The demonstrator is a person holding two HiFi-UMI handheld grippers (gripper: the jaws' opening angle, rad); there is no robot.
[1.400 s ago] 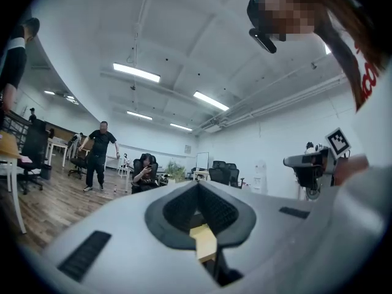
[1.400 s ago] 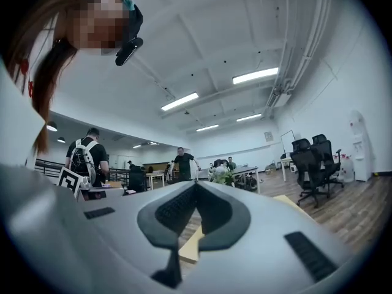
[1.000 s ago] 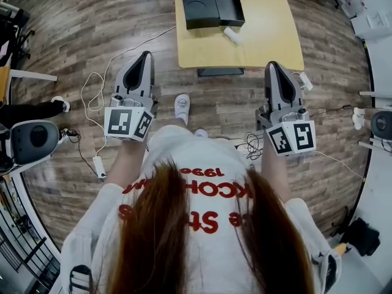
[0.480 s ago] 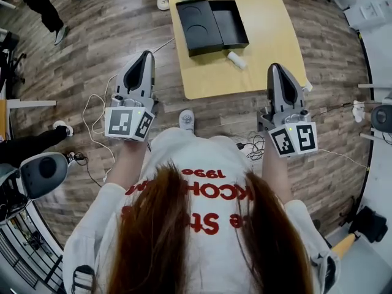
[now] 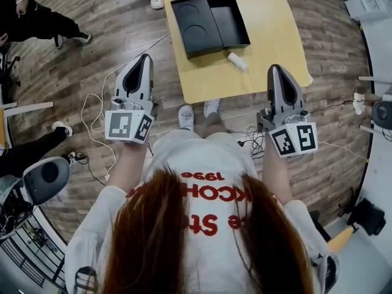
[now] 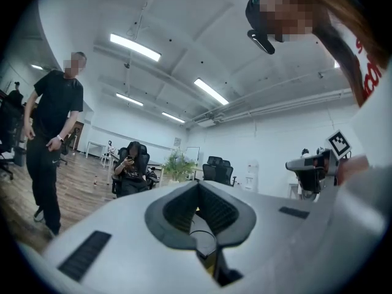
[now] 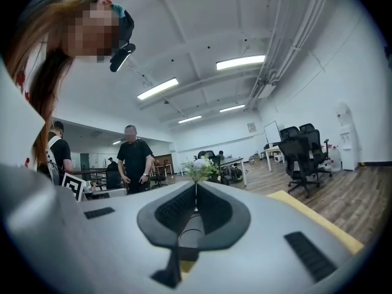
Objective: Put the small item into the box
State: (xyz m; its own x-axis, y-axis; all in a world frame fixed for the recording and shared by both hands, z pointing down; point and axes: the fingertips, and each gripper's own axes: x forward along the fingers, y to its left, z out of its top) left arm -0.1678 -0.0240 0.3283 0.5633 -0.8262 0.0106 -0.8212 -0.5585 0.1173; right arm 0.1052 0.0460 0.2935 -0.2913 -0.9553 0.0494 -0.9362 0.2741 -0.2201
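Note:
A black box (image 5: 229, 20) lies open on the yellow table (image 5: 275, 35), its black lid (image 5: 196, 24) with round recesses beside it on the left. A small white cylindrical item (image 5: 236, 60) lies on the table just in front of the box. My left gripper (image 5: 146, 56) is held over the floor, left of the table's near corner, shut and empty. My right gripper (image 5: 274, 67) hovers by the table's near right edge, also shut with nothing in it. Both gripper views point up at the room; the left gripper (image 6: 197, 185) and right gripper (image 7: 196, 185) show their jaws together.
White cables (image 5: 92, 103) trail over the wood floor at the left. A person's legs (image 5: 43, 23) are at the upper left, and another's shoe (image 5: 157, 2) is by the table's far side. A grey machine (image 5: 40, 179) stands at the lower left. Office chairs (image 7: 300, 155) stand to the right.
The table with the box and white item has come nearer and lower in the head view as I step toward it. Both grippers keep their pose and stay shut.

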